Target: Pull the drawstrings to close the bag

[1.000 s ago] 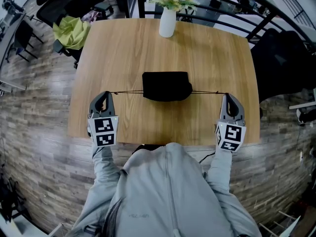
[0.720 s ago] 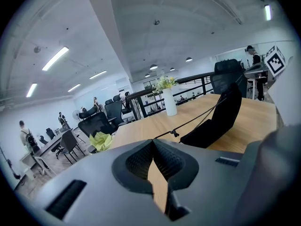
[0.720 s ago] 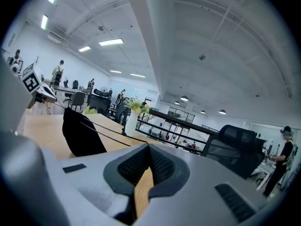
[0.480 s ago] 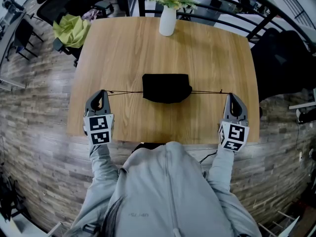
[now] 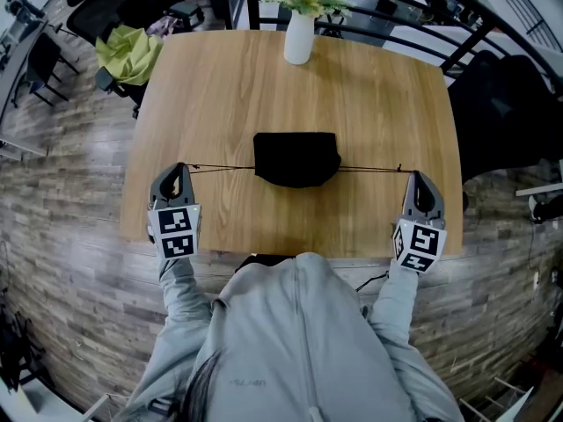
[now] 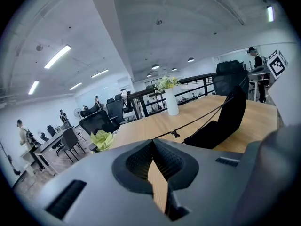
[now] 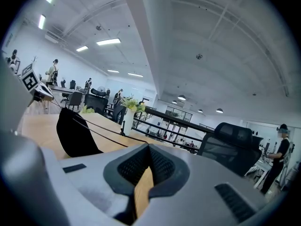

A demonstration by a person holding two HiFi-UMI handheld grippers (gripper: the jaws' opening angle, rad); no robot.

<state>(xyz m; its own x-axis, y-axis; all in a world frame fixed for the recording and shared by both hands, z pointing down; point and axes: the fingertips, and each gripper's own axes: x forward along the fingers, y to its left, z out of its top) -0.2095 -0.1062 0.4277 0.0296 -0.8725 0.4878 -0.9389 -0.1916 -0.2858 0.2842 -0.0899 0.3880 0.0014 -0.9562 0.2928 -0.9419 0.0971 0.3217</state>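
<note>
1. My left gripper (image 5: 180, 167) has its fingers clenched on the left drawstring (image 5: 224, 167).
2. My right gripper (image 5: 415, 176) pinches the right drawstring (image 5: 369, 169) the same way.
3. The black bag (image 5: 296, 157) lies mid-way across the bench (image 5: 369, 86), between both grippers, with both strings taut.

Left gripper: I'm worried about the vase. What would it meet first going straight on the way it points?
Probably the wooden tabletop: the left gripper, shut on a black drawstring, tilts down toward it. The white vase and black fabric bag sit right of that line.
</note>
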